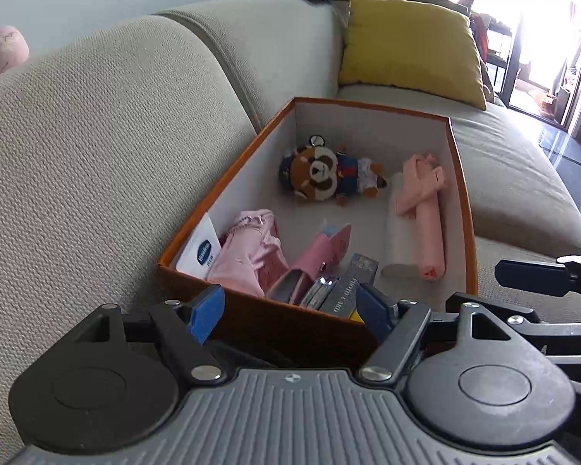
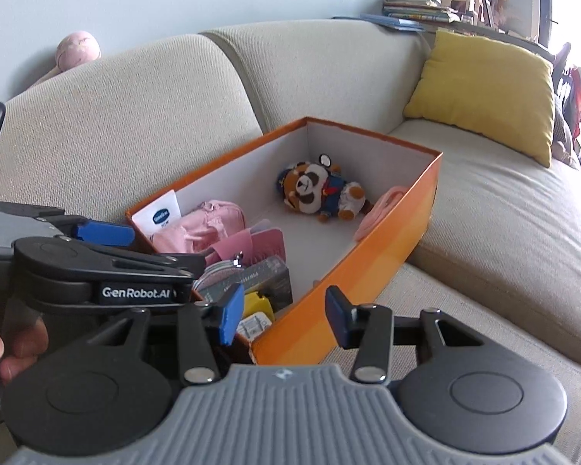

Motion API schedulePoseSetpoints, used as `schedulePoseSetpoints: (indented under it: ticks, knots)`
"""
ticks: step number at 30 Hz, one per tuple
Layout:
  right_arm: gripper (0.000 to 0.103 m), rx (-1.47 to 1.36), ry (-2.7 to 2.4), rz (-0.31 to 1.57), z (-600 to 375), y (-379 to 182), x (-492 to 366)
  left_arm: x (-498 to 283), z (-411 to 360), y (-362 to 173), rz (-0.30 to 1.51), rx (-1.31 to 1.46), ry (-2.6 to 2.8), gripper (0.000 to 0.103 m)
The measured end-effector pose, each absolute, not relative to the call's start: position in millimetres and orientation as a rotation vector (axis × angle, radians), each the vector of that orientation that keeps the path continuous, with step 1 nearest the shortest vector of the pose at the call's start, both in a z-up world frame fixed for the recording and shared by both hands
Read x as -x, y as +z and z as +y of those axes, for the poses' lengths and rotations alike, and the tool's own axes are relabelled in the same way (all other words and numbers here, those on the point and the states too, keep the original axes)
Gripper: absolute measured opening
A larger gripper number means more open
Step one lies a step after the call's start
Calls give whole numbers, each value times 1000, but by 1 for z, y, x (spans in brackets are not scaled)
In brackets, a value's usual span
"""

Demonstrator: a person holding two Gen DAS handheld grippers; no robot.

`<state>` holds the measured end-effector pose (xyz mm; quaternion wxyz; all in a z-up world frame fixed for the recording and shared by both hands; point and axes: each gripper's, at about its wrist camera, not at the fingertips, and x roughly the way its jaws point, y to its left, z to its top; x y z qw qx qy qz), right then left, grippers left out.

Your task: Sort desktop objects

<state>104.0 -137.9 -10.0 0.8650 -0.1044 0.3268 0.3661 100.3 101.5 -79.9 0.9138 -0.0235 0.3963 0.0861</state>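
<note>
An orange box [image 1: 463,193] [image 2: 368,271] sits on a beige sofa. Inside lie a red panda plush [image 1: 321,178] [image 2: 313,193], a pink roll [image 1: 422,209], a pink pouch [image 1: 248,248], a white Vaseline packet [image 1: 199,250] [image 2: 159,215], a pink wallet [image 1: 321,255] and a grey photo card box [image 1: 348,290]. My left gripper [image 1: 289,309] is open at the box's near wall, its pads wide apart. My right gripper [image 2: 284,316] is open astride the box's near corner: one pad [image 2: 232,317] is inside, the other is outside, and neither presses on the wall.
The sofa back [image 1: 97,155] rises just left of the box. A yellow cushion [image 1: 410,46] [image 2: 484,93] leans at the far end, with stacked books [image 2: 414,7] behind it. Bare seat [image 2: 503,232] lies to the box's right. A hand [image 2: 4,341] holds the left gripper.
</note>
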Motion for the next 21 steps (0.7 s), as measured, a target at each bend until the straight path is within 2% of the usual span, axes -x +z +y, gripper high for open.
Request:
schedulePoseSetpoints:
  ticks: [21]
  knots:
    - [50, 221, 777, 712, -134, -18, -105, -100, 106, -82, 827, 93, 165, 88]
